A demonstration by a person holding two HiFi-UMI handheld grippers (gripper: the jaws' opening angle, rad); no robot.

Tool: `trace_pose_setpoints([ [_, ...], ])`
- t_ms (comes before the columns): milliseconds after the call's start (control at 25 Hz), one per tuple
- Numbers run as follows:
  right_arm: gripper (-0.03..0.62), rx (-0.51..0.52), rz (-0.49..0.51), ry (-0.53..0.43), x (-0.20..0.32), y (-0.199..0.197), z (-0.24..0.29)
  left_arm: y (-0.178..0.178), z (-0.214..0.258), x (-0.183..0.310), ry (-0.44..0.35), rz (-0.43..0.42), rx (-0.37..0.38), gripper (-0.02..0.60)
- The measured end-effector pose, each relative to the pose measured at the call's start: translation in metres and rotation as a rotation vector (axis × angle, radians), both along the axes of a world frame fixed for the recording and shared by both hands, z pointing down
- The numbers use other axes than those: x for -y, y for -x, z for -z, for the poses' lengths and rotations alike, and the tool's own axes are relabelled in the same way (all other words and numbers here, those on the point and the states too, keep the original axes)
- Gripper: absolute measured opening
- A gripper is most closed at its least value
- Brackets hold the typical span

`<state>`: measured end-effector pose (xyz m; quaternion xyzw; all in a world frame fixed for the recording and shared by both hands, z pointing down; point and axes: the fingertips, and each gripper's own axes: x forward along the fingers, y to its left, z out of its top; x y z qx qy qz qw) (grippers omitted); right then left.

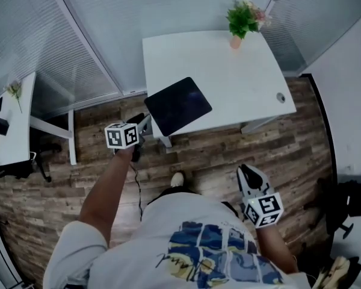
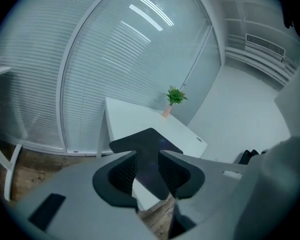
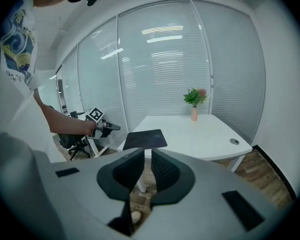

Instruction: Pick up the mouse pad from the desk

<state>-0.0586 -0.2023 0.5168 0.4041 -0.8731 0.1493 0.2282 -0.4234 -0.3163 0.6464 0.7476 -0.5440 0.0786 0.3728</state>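
Looking down from my head, a dark mouse pad (image 1: 177, 105) lies flat on a white desk (image 1: 246, 77). It is turned at an angle on the corner nearest my left claw (image 1: 145, 122). Its edge seems to reach or slightly overhang the desk's rim there. I judge that this leaves an edge free for one jaw to slip under and one over.

My left arm is stretched forward with the claw tilted downward. That lines its opening up with the pad's near corner, which suits an edge-on grab rather than a press from above.

The left claw's jaws stand well apart and hold nothing. The pad shows straight ahead through the gap, close in front of the tips, but the pads are not touching it.

My right claw (image 1: 248, 174) hangs back by my side, well short of the desk. Its jaws are only narrowly parted, with bare wood floor showing between them.

A small potted plant (image 1: 243, 18) stands at the desk's far edge, well beyond both claws.
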Motion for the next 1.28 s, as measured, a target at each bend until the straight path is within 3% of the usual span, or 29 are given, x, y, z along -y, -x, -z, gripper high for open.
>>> trace_pose_setpoints([
  [280,0.043,-0.037,-0.097,0.019,0.008,-0.018,-0.007,0.024,-0.048,0.051,0.071,0.068,-0.092,0.123],
  [520,0.044,-0.067,-0.129,0.018,0.013,-0.026,-0.008,0.039,-0.078,0.081,0.109,0.133,-0.121,0.136],
  [1160,0.029,-0.059,-0.191,0.059,0.006,-0.045,-0.01,0.046,-0.114,0.099,0.18,0.225,-0.277,0.14],
  [1280,0.028,-0.058,-0.199,0.068,0.004,-0.048,-0.011,0.044,-0.112,0.1,0.174,0.218,-0.27,0.131],
])
